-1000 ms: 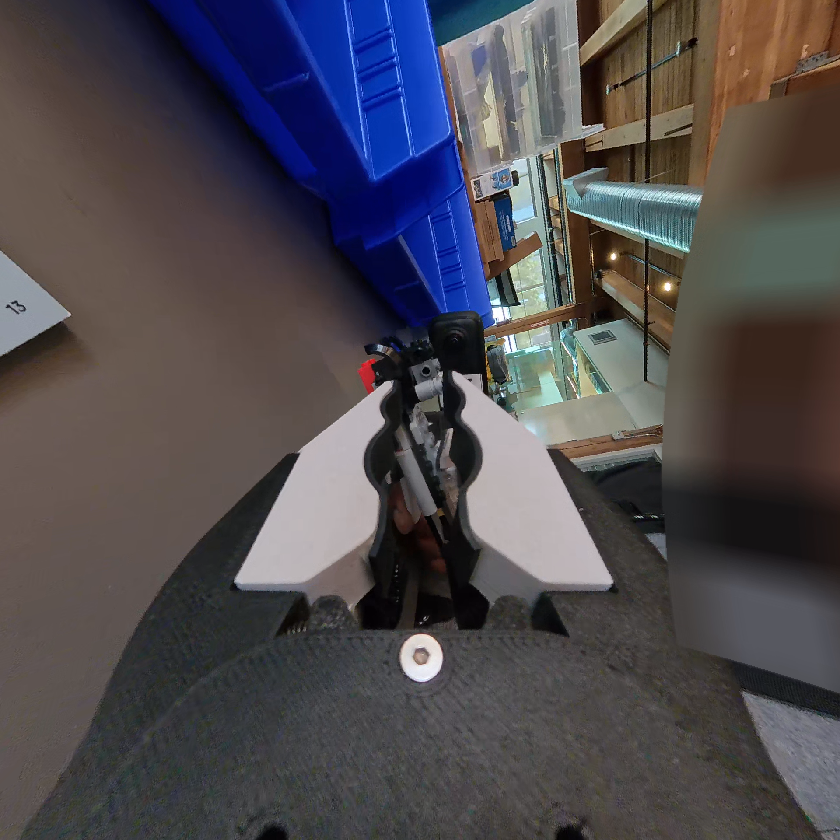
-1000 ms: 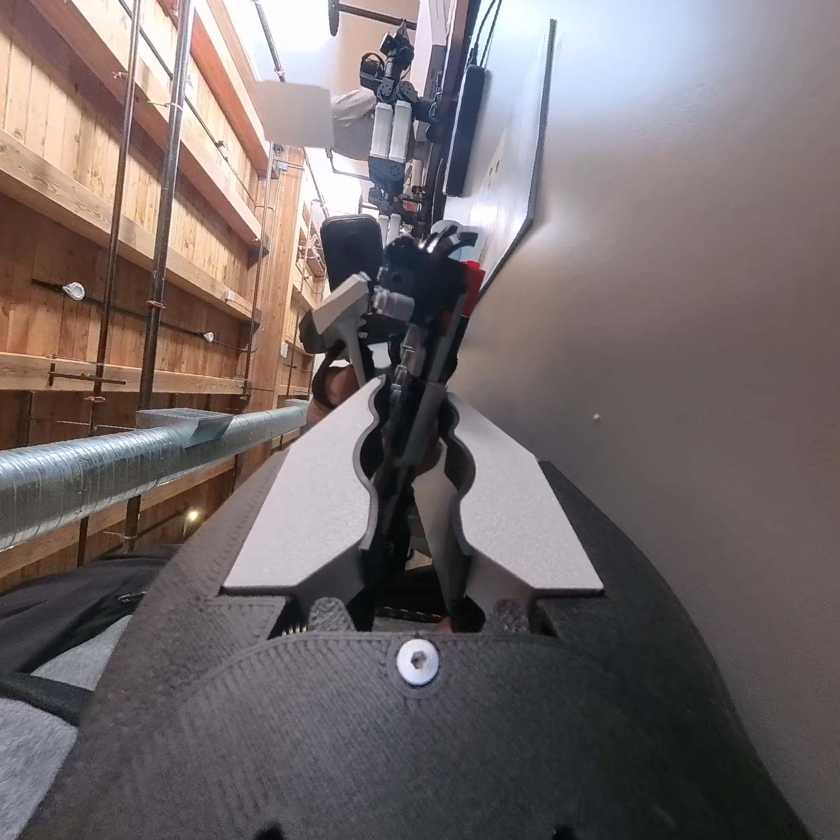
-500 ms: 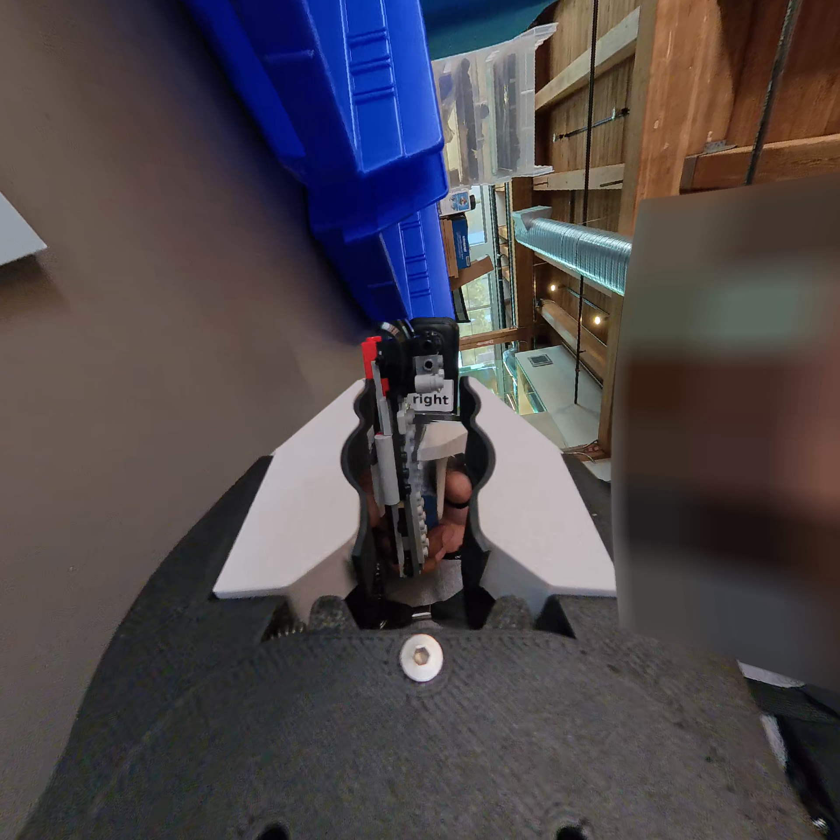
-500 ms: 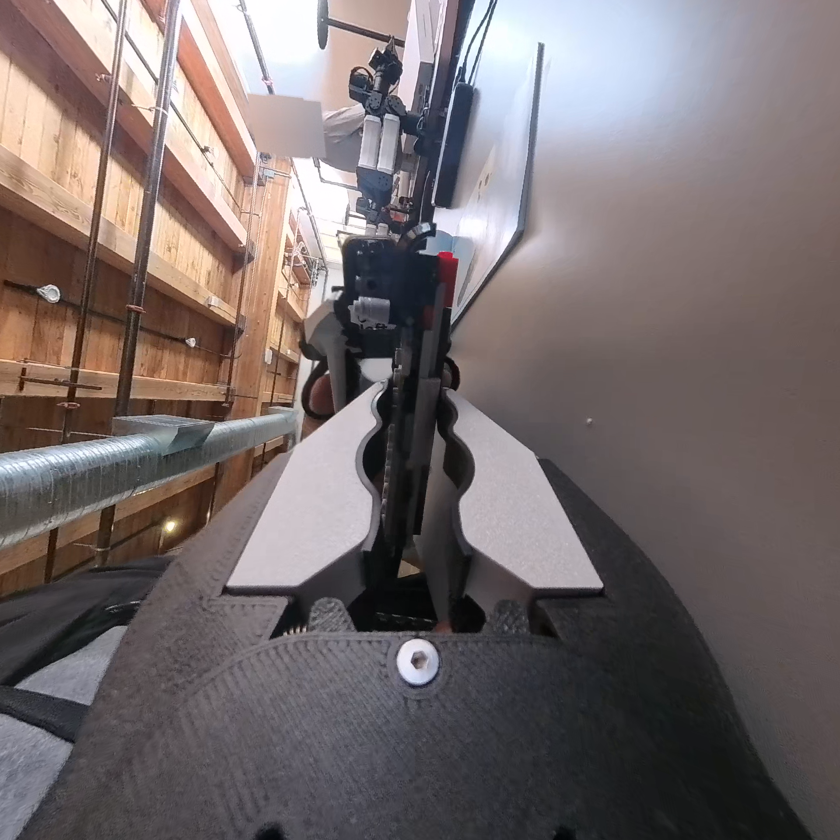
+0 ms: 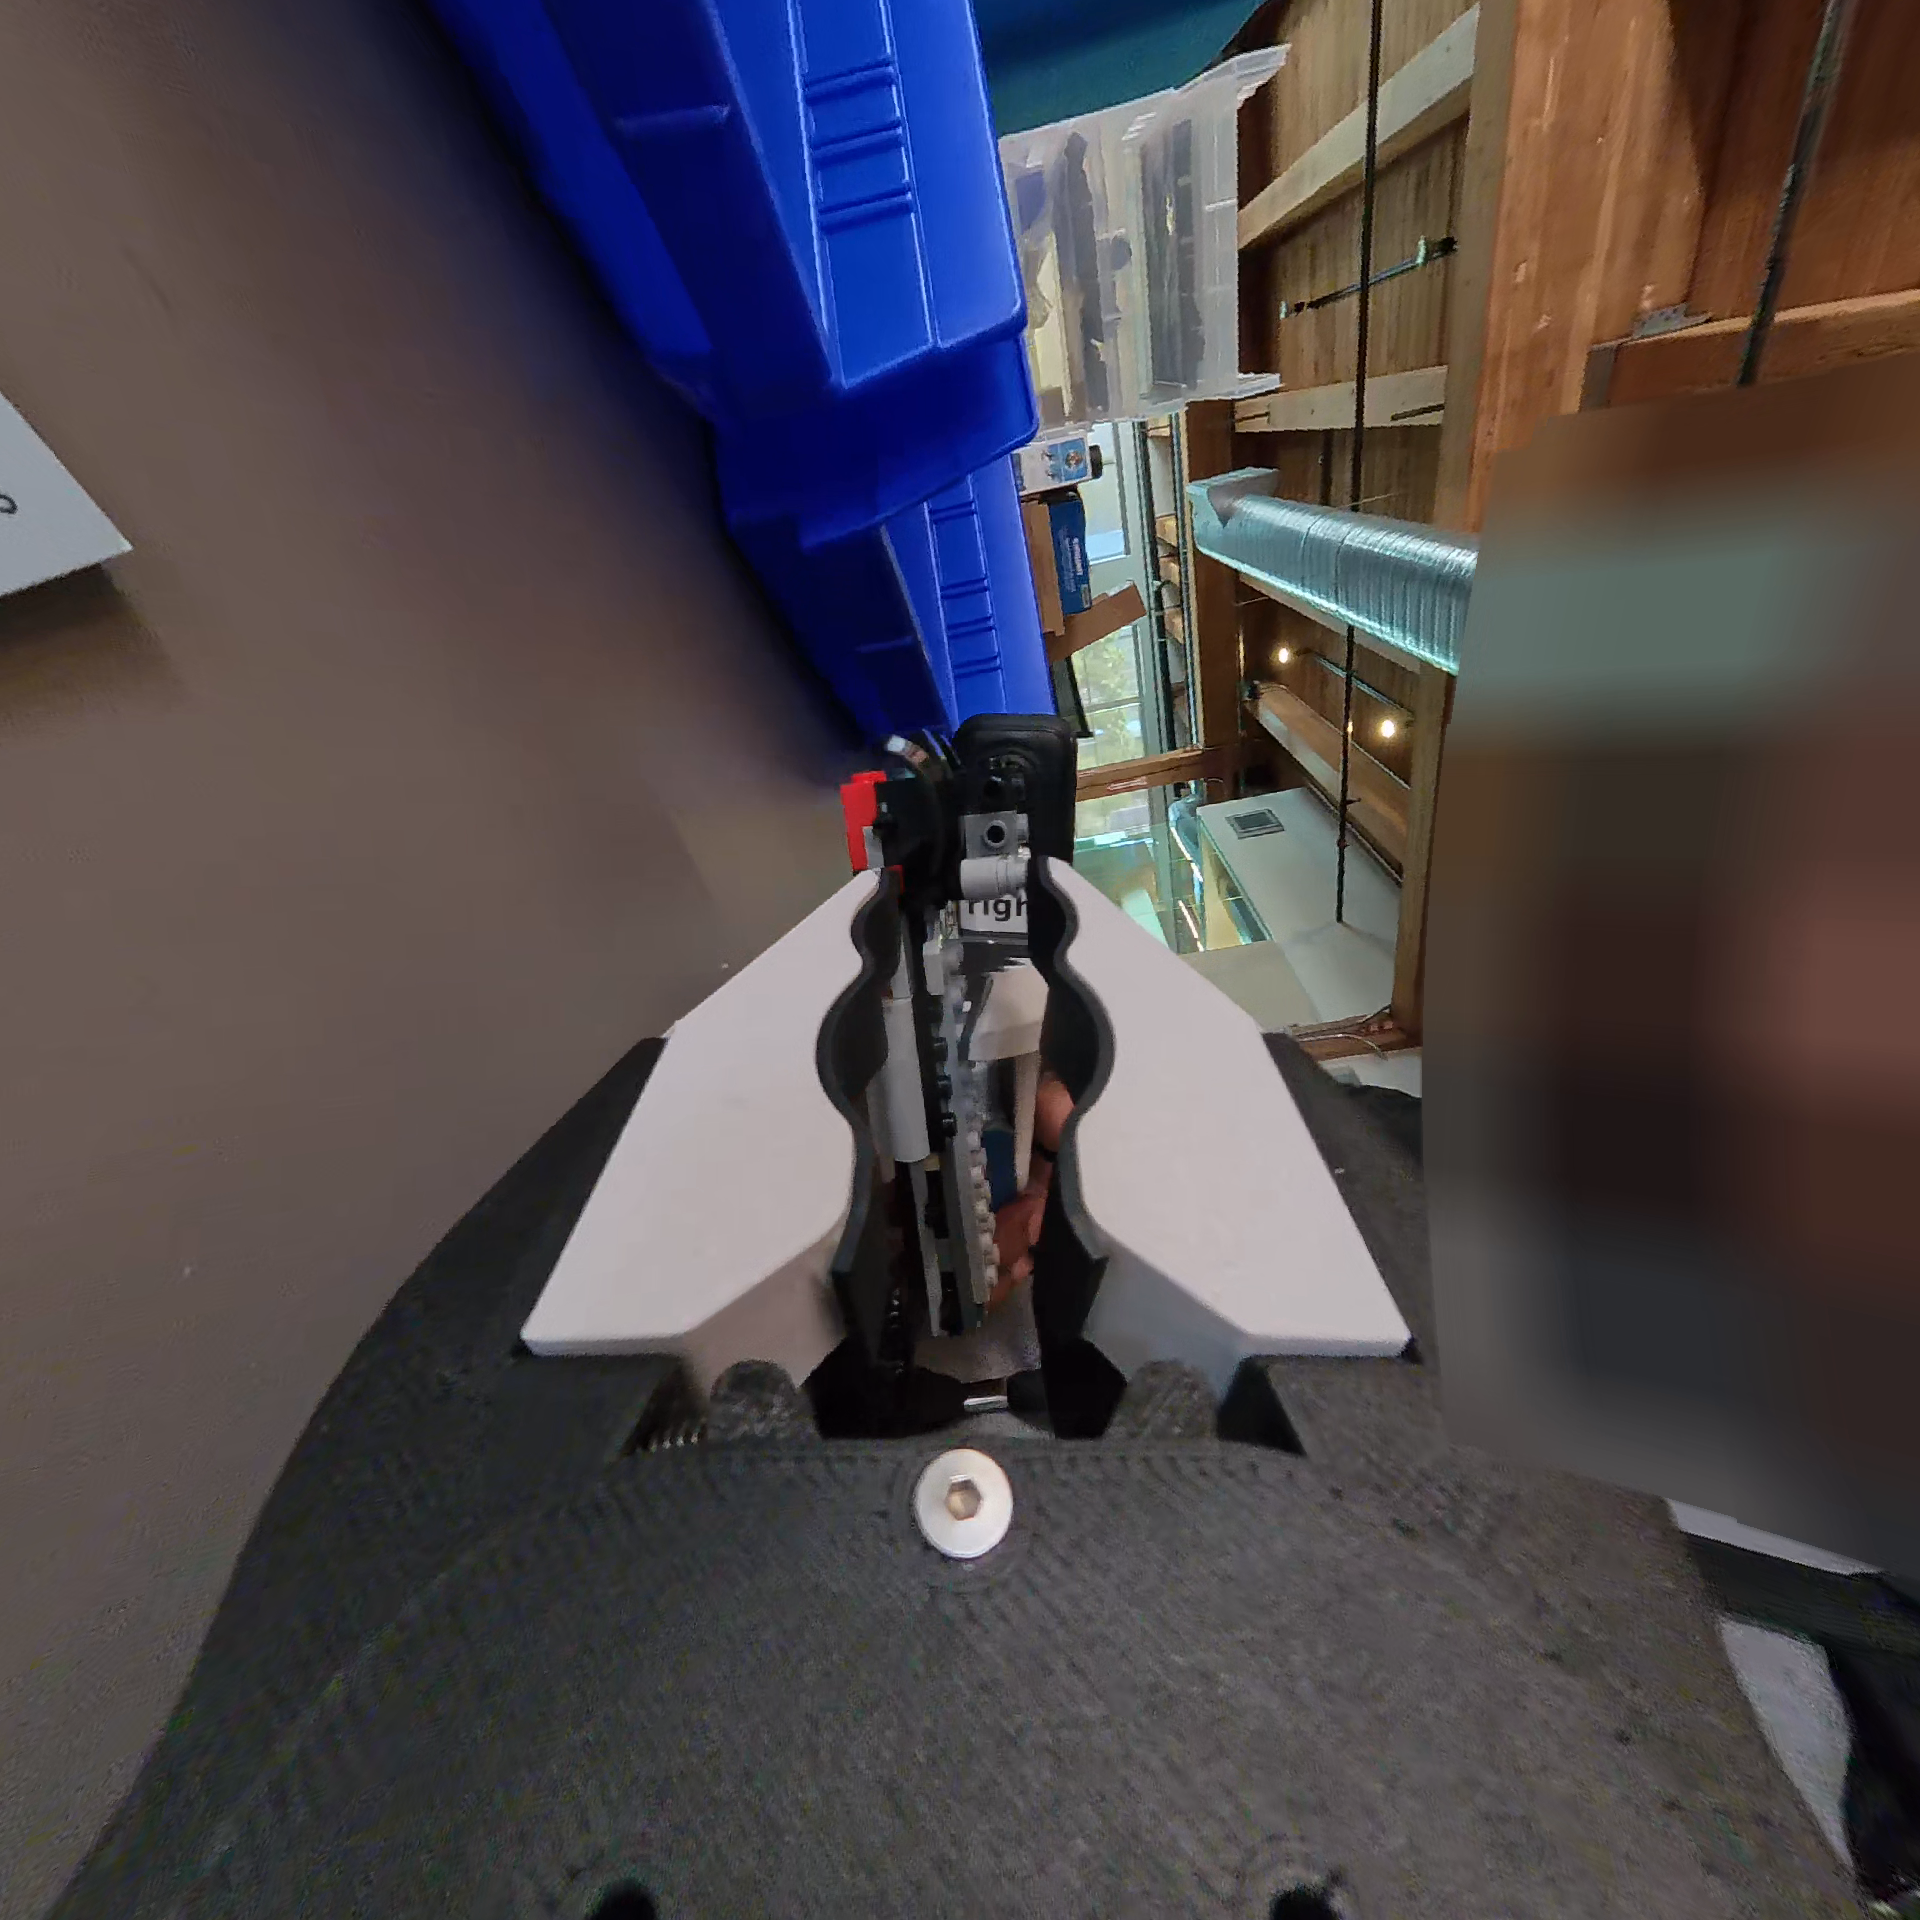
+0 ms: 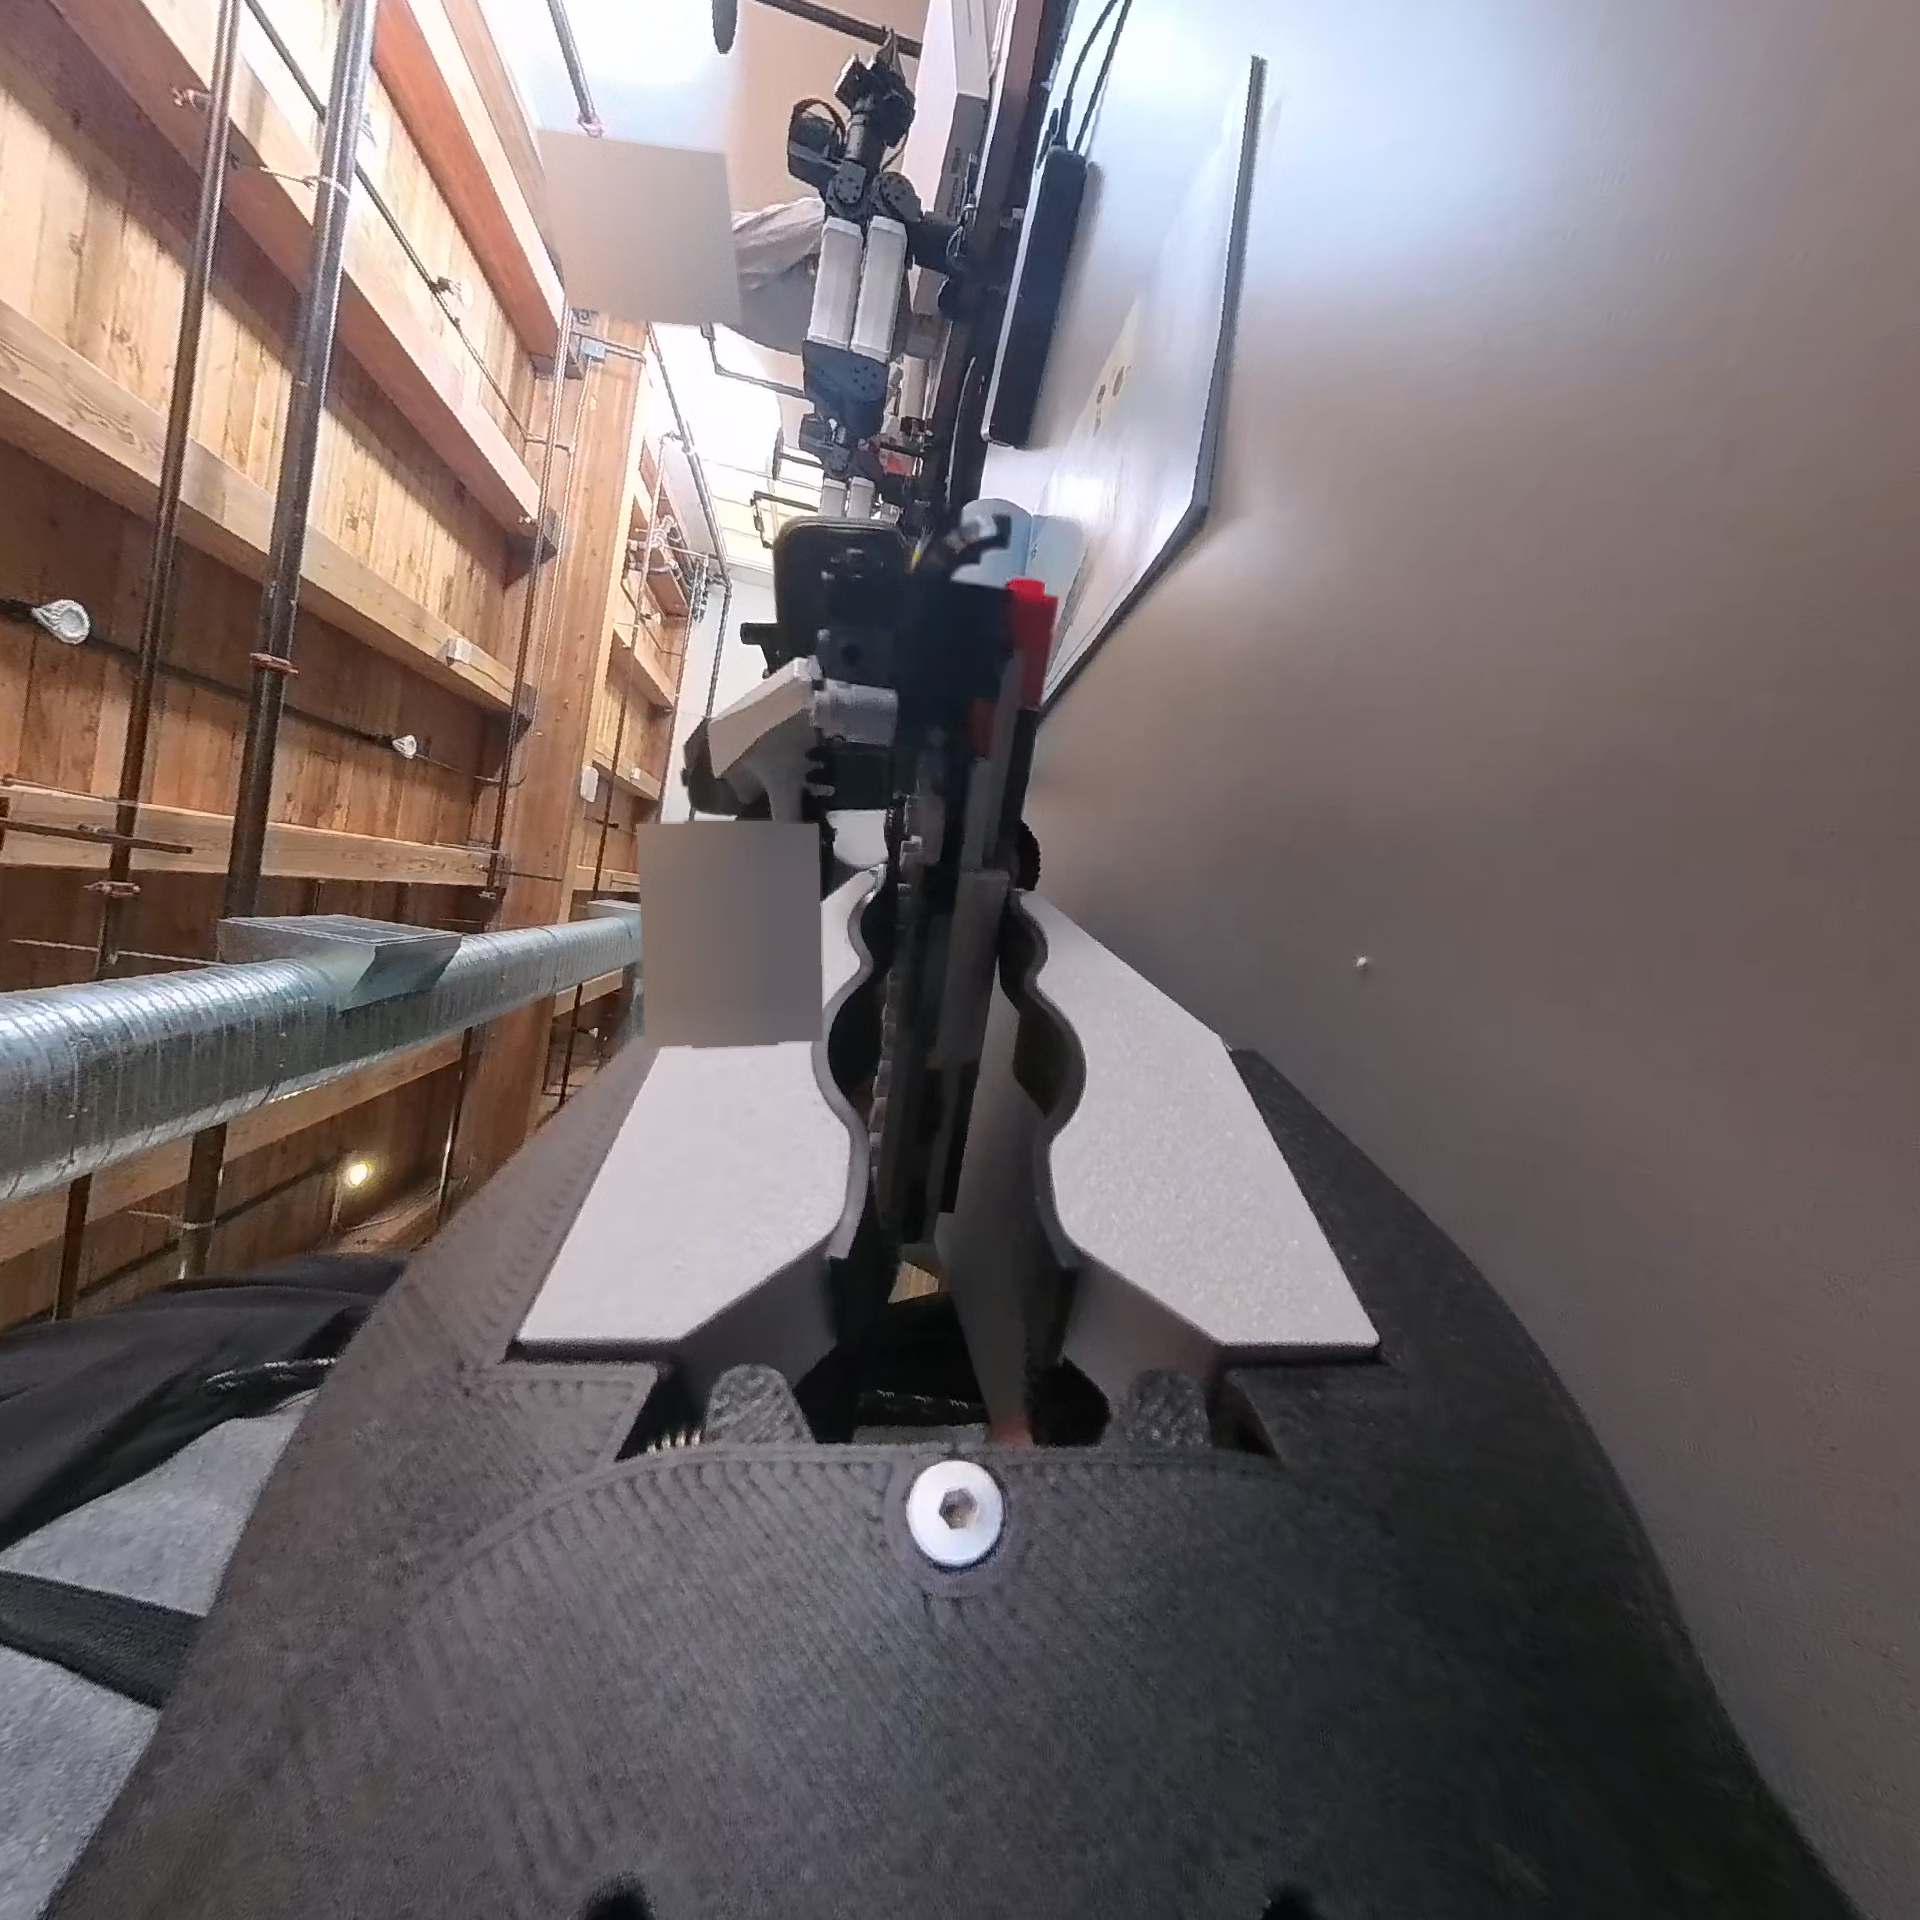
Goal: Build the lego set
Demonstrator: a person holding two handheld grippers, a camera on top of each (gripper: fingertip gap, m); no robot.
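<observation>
Grippers pinching one lego model from both ends

Lego model sits between the fingers of my left gripper, a thin upright slab of grey, black and white pieces seen edge-on. The fingers are nearly closed, with only the model's thickness between them, and I judge they are clamped on it. A red brick and a small grey pin stick out past the fingertips at the far end. Beyond them I see the black body of the other gripper facing me.

From my right gripper the picture is much the same. Its fingers are drawn in tight on the same model, which runs up the slot and out beyond the tips, with the red brick on the right. The left gripper's pale finger shows on the far left of the model.

The model is held in the air beside a grey table. Blue bins stand far along it.

I judge the step in hand is a pressing or seating of pieces, with both grippers squeezing toward each other. Next I would need to keep both grips square and push evenly, so the thin slab does not bend or split. Which joint is being seated I cannot tell.
</observation>
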